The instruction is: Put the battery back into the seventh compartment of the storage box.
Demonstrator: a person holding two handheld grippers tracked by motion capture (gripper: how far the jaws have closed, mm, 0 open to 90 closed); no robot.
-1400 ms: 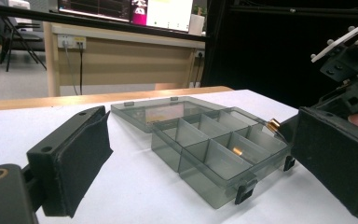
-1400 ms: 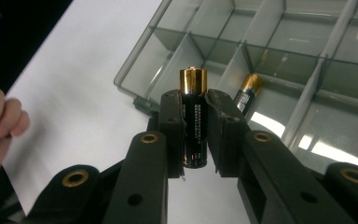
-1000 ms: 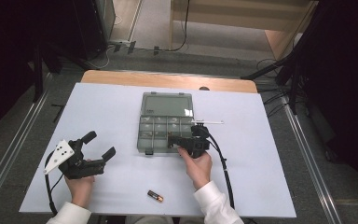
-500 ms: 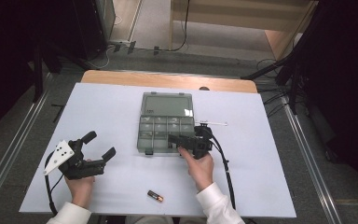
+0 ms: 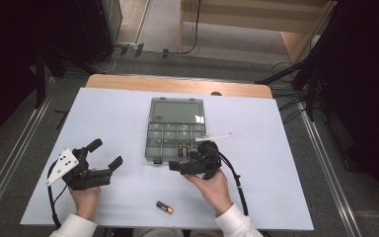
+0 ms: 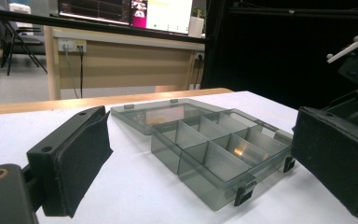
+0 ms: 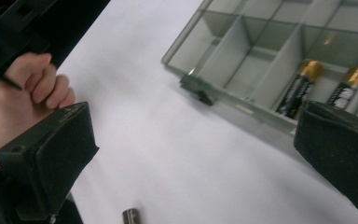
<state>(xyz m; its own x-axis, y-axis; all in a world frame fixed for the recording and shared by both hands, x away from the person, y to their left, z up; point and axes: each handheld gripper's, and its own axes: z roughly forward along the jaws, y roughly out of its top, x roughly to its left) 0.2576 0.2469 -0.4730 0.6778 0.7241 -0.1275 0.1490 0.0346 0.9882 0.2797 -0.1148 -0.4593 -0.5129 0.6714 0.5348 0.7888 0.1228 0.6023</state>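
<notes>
Right gripper (image 5: 177,164): jaws spread wide and empty, lying low over the table just in front of the box's near edge, pointing left in the high view.
Right jaws: in the right gripper view, two black padded blocks stand far apart at the bottom corners, with bare white table between them.
Left gripper (image 5: 107,155): jaws parted, nothing between them, resting on the table well left of the box; a grey three-cornered plate sits on top of it.
Left jaws: in the left gripper view, one black pad stands at the left and one at the right, the box seen in the gap between them, farther off.
Hands: the right hand (image 5: 211,183) grips its tool from behind; the left hand (image 5: 85,195) does the same, and its curled fingers (image 7: 39,86) appear in the right gripper view.
Box (image 5: 154,146): clear smoky-grey plastic, shallow, split by thin walls into small square cells; lid (image 5: 175,109) folded flat open on the far side; small dark latches on the near wall.
Box place: middle of the table, just beyond the right gripper.
Batteries in box (image 7: 299,87): two black cells with gold ends, side by side in a near-row cell close to the right gripper.
Loose battery (image 5: 164,207): black with a gold end, lying flat near the table's front edge, between the two hands.
Table (image 5: 276,163): white top, with a wooden strip along its far edge.
</notes>
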